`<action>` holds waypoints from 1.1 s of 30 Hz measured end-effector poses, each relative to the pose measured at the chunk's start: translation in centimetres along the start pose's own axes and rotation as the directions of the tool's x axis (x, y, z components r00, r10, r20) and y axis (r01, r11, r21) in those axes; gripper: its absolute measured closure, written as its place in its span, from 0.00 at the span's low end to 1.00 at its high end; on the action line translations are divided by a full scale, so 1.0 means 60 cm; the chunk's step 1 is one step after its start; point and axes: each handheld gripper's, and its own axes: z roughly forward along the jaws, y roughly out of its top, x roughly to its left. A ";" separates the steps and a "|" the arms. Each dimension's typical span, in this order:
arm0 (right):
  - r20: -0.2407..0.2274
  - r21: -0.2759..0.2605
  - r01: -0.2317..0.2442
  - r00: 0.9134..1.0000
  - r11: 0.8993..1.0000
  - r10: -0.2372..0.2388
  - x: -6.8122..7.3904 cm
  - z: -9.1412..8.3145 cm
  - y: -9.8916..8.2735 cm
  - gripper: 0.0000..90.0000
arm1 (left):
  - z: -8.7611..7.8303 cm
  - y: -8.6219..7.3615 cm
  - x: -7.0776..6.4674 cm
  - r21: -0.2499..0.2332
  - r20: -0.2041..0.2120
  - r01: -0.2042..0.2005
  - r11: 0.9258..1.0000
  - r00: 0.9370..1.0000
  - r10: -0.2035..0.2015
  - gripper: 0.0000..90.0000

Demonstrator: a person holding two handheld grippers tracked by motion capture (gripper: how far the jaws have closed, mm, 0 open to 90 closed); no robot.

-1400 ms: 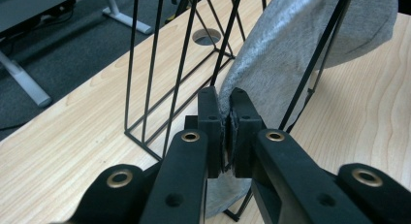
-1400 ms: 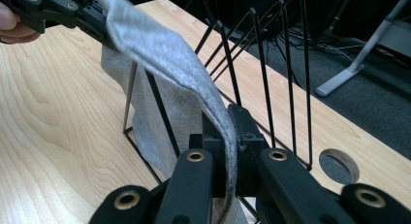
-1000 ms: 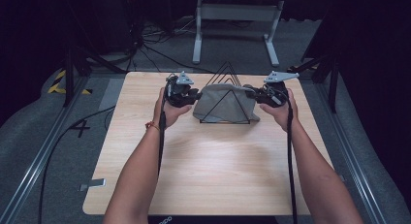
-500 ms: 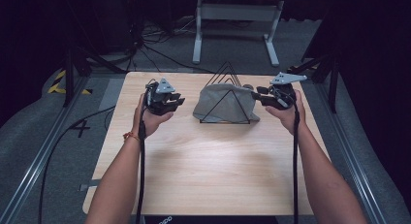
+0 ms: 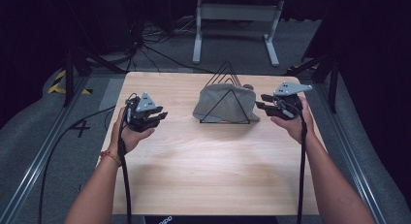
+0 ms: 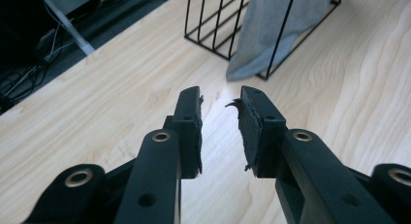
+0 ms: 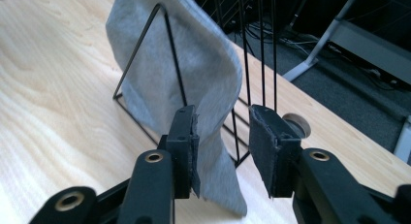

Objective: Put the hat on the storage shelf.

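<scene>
A black wire rack (image 5: 228, 71) of triangular loops stands at the back middle of the wooden table (image 5: 218, 170), with a grey cloth (image 5: 223, 103) draped over it. My left gripper (image 5: 162, 118) hovers over the table's left side, well apart from the rack, open and empty. In the left gripper view its jaws (image 6: 220, 105) point toward the rack (image 6: 203, 20) and the cloth (image 6: 271, 25). My right gripper (image 5: 259, 102) sits just right of the cloth, open. In the right gripper view its jaws (image 7: 222, 124) stand a short way in front of the hanging cloth edge (image 7: 194, 59), with nothing between them.
A small round object (image 7: 296, 123) lies behind the rack's right end. A white metal stand (image 5: 237, 13) and loose cables sit on the floor beyond the table. Metal rails run along both sides of the table.
My left gripper has drawn away from the rack, leftward and toward the near side. The right gripper has backed off slightly to the right of the cloth.
</scene>
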 end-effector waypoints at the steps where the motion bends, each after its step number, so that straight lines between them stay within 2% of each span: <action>1: -0.001 0.000 0.000 1.000 1.000 0.000 0.002 -0.004 -0.003 0.70 | -0.003 -0.006 -0.001 0.008 -0.002 -0.007 1.000 1.000 0.007 0.78; 4: -0.003 0.004 0.000 1.000 1.000 0.000 0.006 -0.015 -0.017 0.69 | -0.012 -0.025 -0.006 0.031 -0.002 -0.014 0.999 1.000 0.014 0.77; 6: -0.008 0.010 0.001 1.000 1.000 -0.001 0.009 -0.021 -0.031 0.68 | -0.015 -0.042 -0.010 0.033 0.004 0.007 0.999 1.000 -0.008 0.77; 8: -0.012 0.027 0.005 1.000 1.000 -0.005 0.013 -0.026 -0.047 0.67 | -0.017 -0.056 -0.012 0.046 0.010 0.010 0.999 1.000 -0.011 0.76; 12: -0.015 0.051 -0.008 1.000 0.999 0.008 0.015 -0.038 -0.084 0.65 | -0.019 -0.087 -0.018 0.075 0.020 0.021 0.997 1.000 -0.023 0.73; 14: -0.013 0.062 -0.029 0.999 0.998 0.030 0.016 -0.046 -0.104 0.63 | -0.020 -0.103 -0.022 0.088 0.029 0.029 0.996 0.999 -0.032 0.71; 16: 0.000 0.069 -0.028 1.000 0.997 0.028 0.017 -0.052 -0.124 0.61 | -0.021 -0.121 -0.029 0.098 0.040 0.033 0.995 0.998 -0.037 0.67; 17: -0.005 0.082 -0.036 0.999 0.996 0.036 0.018 -0.056 -0.136 0.60 | -0.021 -0.126 -0.030 0.105 0.044 0.023 0.994 0.999 -0.027 0.66; 19: -0.007 0.085 -0.039 0.999 0.996 0.039 0.021 -0.063 -0.155 0.59 | -0.023 -0.141 -0.037 0.125 0.046 0.027 0.992 0.998 -0.033 0.63; 22: -0.005 0.096 -0.055 0.998 0.994 0.056 0.025 -0.072 -0.178 0.56 | -0.023 -0.161 -0.045 0.138 0.050 0.042 0.990 0.998 -0.050 0.58; 24: 0.004 0.104 -0.058 0.998 0.993 0.058 0.027 -0.077 -0.192 0.53 | -0.024 -0.172 -0.050 0.156 0.050 0.036 0.987 0.998 -0.045 0.54; 26: 0.007 0.103 -0.074 0.997 0.992 0.073 0.029 -0.082 -0.206 0.50 | -0.024 -0.184 -0.055 0.162 0.052 0.055 0.985 0.997 -0.065 0.49; 28: 0.012 0.109 -0.078 0.997 0.991 0.078 0.033 -0.086 -0.219 0.47 | -0.025 -0.193 -0.058 0.180 0.063 0.048 0.982 0.996 -0.061 0.43; 30: 0.018 0.113 -0.084 0.996 0.990 0.082 0.035 -0.089 -0.232 0.44 | -0.027 -0.202 -0.061 0.178 0.062 0.065 0.982 0.995 -0.077 0.38; 33: 0.027 0.125 -0.110 0.994 0.986 0.108 0.037 -0.089 -0.257 0.38 | -0.030 -0.214 -0.062 0.173 0.092 0.103 0.980 0.988 -0.120 0.32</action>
